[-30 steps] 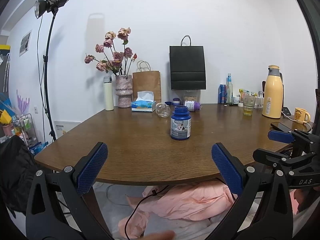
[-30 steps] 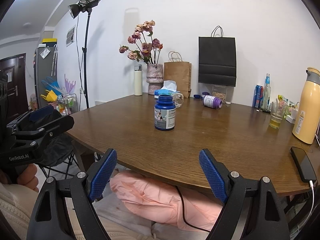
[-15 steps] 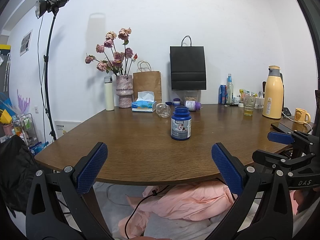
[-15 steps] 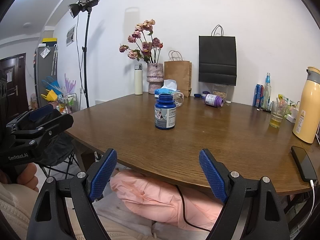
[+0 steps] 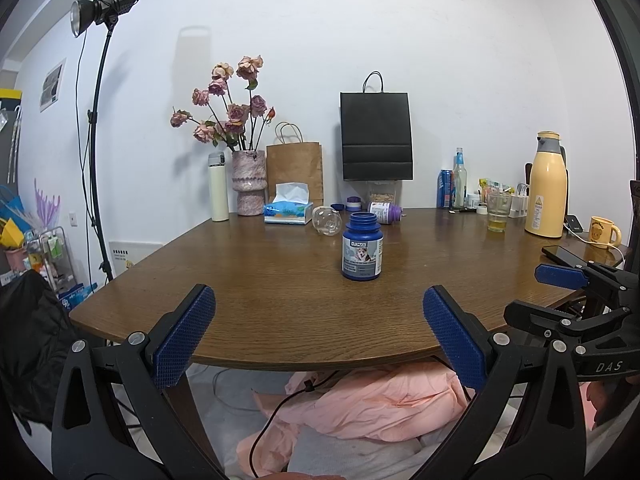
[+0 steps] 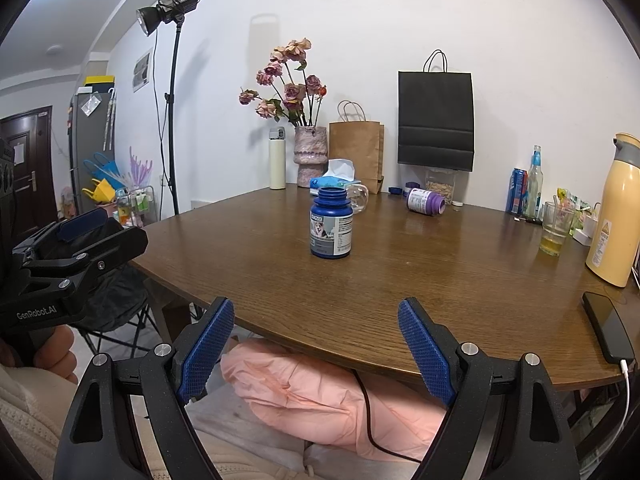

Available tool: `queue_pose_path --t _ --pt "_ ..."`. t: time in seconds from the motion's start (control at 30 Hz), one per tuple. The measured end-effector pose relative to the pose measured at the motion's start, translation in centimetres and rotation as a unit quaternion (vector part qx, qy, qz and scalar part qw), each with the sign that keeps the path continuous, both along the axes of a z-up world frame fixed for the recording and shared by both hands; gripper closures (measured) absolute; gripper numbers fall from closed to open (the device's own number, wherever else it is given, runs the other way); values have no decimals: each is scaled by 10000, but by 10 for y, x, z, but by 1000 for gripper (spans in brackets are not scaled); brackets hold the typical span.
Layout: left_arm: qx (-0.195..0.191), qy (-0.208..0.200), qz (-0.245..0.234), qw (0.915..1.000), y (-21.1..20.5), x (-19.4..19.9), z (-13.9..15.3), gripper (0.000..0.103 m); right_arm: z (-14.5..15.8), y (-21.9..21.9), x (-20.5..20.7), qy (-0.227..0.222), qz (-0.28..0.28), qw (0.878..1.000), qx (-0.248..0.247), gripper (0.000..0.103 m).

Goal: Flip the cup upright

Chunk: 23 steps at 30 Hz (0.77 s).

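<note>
A clear glass cup (image 5: 327, 220) lies on its side toward the back of the brown table (image 5: 260, 300), beside the tissue box; in the right wrist view the cup (image 6: 357, 197) shows partly behind a blue bottle. My left gripper (image 5: 318, 338) is open and empty, held off the table's near edge. My right gripper (image 6: 316, 350) is open and empty, also in front of the near edge. Each gripper shows at the side of the other's view.
An open blue bottle (image 5: 362, 247) stands mid-table in front of the cup. A purple bottle (image 5: 385, 212) lies behind it. Tissue box (image 5: 288, 209), vase (image 5: 249, 182), paper bags, a glass with yellow liquid (image 5: 498, 213), yellow thermos (image 5: 546, 188), mug and phone (image 6: 608, 326) crowd the back and right.
</note>
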<state>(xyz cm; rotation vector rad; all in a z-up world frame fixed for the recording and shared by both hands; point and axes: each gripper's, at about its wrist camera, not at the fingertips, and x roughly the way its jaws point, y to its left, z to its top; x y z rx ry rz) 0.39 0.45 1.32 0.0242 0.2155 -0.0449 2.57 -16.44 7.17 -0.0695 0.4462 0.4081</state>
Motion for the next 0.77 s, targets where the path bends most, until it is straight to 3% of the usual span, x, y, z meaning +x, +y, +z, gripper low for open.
queue_pose_path --t 0.77 --pt "1 -25 1 10000 4 1 4 0 -2 -1 2 28 -15 10000 -39 15"
